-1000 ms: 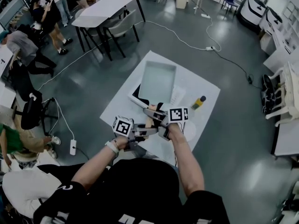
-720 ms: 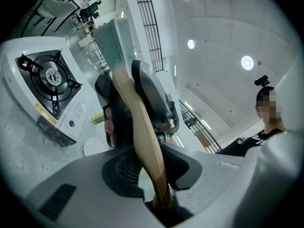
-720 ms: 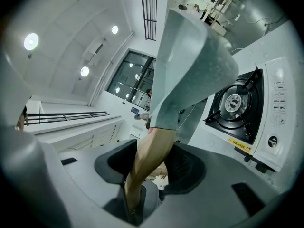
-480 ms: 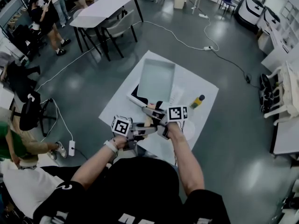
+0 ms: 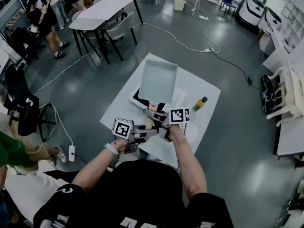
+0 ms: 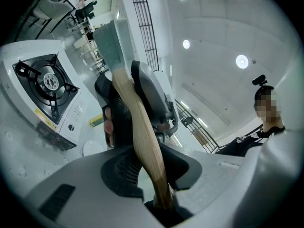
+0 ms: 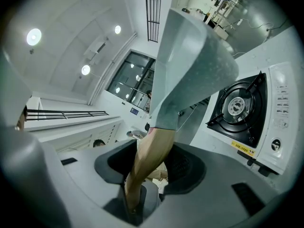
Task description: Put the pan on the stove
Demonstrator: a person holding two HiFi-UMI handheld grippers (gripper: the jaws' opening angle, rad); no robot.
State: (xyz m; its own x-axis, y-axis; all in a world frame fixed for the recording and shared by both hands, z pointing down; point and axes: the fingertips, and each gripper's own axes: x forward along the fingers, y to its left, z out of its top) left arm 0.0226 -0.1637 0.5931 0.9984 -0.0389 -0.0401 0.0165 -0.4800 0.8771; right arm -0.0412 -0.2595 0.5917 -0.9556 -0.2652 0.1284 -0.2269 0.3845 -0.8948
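While both claws hold it up, the pan (image 5: 159,80) hangs over the stove (image 5: 139,98) on the white table (image 5: 192,82), apparently clear of the burner. It's a deep rectangular pan, pale grey-green w/ a speckled underside and a light wooden handle (image 5: 150,123). Its long axis runs straight away from the person, body at the far end, handle pointing back at them. The left gripper (image 5: 152,133) is clamped on the handle's near end. The right gripper (image 5: 153,113) is clenched on it too, closer to the pan body.
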